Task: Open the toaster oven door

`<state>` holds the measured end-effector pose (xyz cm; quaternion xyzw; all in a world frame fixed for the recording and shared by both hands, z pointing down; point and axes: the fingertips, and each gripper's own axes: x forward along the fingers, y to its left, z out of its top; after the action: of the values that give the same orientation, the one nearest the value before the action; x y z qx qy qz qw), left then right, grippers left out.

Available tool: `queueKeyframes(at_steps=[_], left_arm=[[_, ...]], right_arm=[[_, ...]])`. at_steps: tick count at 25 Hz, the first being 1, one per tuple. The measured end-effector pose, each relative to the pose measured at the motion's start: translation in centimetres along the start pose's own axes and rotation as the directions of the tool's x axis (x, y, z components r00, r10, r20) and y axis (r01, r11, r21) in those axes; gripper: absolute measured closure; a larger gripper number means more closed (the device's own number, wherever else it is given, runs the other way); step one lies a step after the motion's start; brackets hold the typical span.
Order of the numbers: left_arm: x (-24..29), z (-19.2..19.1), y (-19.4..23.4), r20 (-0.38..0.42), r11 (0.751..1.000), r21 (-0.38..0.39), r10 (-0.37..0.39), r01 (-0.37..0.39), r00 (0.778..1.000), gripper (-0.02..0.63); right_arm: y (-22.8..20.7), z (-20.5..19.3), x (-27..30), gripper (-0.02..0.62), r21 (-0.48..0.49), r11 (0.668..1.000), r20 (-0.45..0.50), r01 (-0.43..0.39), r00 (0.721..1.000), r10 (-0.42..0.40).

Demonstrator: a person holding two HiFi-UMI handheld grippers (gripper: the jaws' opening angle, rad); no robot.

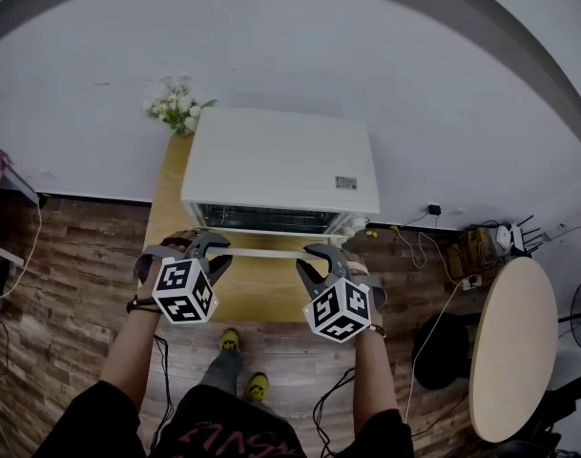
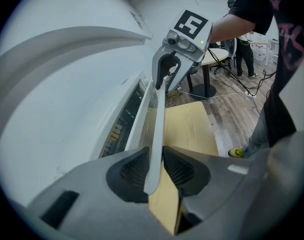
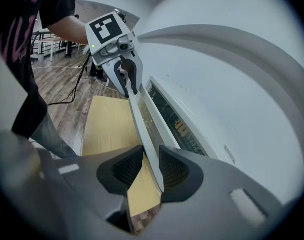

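Against a white wall (image 1: 366, 55), on a pale wooden table (image 1: 261, 299), sits the white toaster oven (image 1: 280, 165). Our left gripper (image 1: 212, 246) pinches the left end of its door handle (image 1: 266, 253), and our right gripper (image 1: 321, 254) pinches the right end. Its door seems slightly ajar.

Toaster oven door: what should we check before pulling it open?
1. Left gripper clamps the white bar handle: ok, pads touch both sides.
2. Right gripper clamps the same handle: ok.
3. Grippers sit near opposite ends of the handle: ok.
4. Space on the light wooden table top below the door: ok, nothing lies there.
5. Door of the white toaster oven already unlatched: cannot tell.
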<state>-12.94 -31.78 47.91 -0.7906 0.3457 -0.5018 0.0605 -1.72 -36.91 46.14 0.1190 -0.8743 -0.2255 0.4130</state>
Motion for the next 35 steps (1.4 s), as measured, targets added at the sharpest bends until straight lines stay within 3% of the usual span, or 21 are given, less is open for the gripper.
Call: queueKeyframes(at_steps=[28, 35], left_arm=[[-0.2, -0.7, -5.3, -0.098, 0.996, 0.063, 0.068, -0.062, 0.993, 0.528], [0.1, -1.0, -6.7, -0.093, 0.996, 0.037, 0.083, -0.08, 0.992, 0.523]], right_arm=[[5.1, -1.9, -1.0, 0.491, -0.078, 0.997, 0.044, -0.025, 0.999, 0.029], [6.4, -2.6, -1.0, 0.492, -0.099, 0.994, 0.048, -0.043, 0.998, 0.048]])
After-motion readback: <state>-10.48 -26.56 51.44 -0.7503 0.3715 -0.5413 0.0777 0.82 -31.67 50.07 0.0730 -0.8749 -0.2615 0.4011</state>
